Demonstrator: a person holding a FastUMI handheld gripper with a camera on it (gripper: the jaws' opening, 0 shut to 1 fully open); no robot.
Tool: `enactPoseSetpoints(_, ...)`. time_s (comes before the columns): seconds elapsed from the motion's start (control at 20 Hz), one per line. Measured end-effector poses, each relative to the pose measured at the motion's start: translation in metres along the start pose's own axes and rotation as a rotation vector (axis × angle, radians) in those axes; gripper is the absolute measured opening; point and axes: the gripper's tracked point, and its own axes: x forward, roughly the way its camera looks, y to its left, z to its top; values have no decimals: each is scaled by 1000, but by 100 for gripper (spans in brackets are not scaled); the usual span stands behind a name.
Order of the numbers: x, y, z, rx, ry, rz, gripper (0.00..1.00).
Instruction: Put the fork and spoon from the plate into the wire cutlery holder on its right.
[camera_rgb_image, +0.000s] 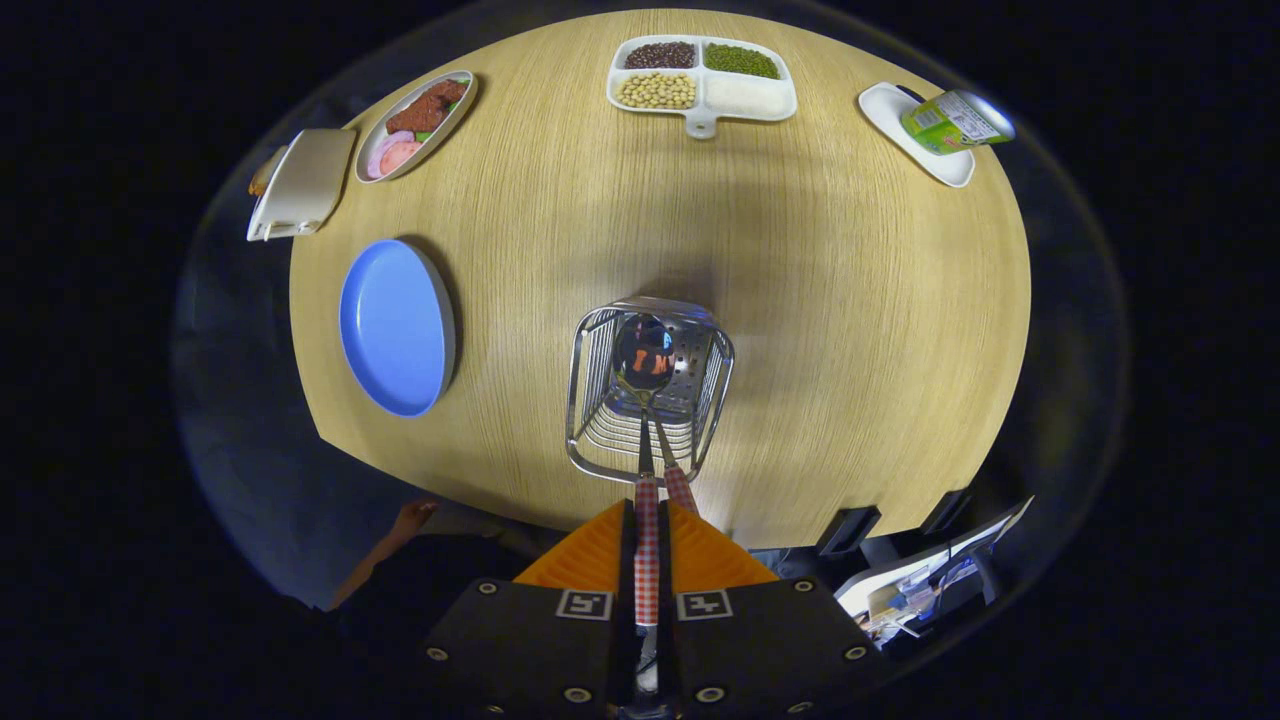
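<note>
I look straight down on the wire cutlery holder (650, 385), which stands on the wooden table (850, 330). My gripper (647, 512) is shut on the spoon (644, 352) by its red-checked handle, clamped between the orange fingers (597, 555). The spoon's steel bowl hangs over the holder's mouth, just beyond the fingertips. A second red-checked handle, the fork (679, 487), leans out over the holder's near rim, its steel end down inside the holder. The blue plate (395, 325) lies to the left of the holder with nothing on it.
At the table's far edge sit a white divided tray of beans (745, 98), an oval dish of meat (415, 125), a white box (300, 182) and a white dish (900, 120) with a green can (955, 120). A person's hand (405, 525) is below the table's near edge.
</note>
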Motion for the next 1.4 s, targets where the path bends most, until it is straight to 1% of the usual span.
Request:
enactPoseSetpoints(0.15,-3,1,5,13,-28,11,11)
enactPoseSetpoints(0.3,-9,-2,14,43,-103,-4,13)
enactPoseSetpoints(0.45,-19,-2,20,74,-185,0,15)
enactPoseSetpoints(0.55,-27,1,18,92,-228,8,19)
enactPoseSetpoints(0.65,-33,5,17,117,-272,19,24)
enactPoseSetpoints(0.7,-36,7,16,124,-297,25,29)
enactPoseSetpoints(0.85,-49,18,16,125,-397,54,37)
enactPoseSetpoints(0.9,-54,23,17,131,-436,68,43)
enactPoseSetpoints(0.95,-60,27,18,139,-480,70,46)
enactPoseSetpoints(1.05,-75,42,26,103,-602,111,55)
enactPoseSetpoints(1.2,-103,54,35,77,-792,124,75)
enactPoseSetpoints(1.25,-112,56,38,75,-856,117,77)
enactPoseSetpoints(1.4,-143,46,46,98,-1062,63,84)
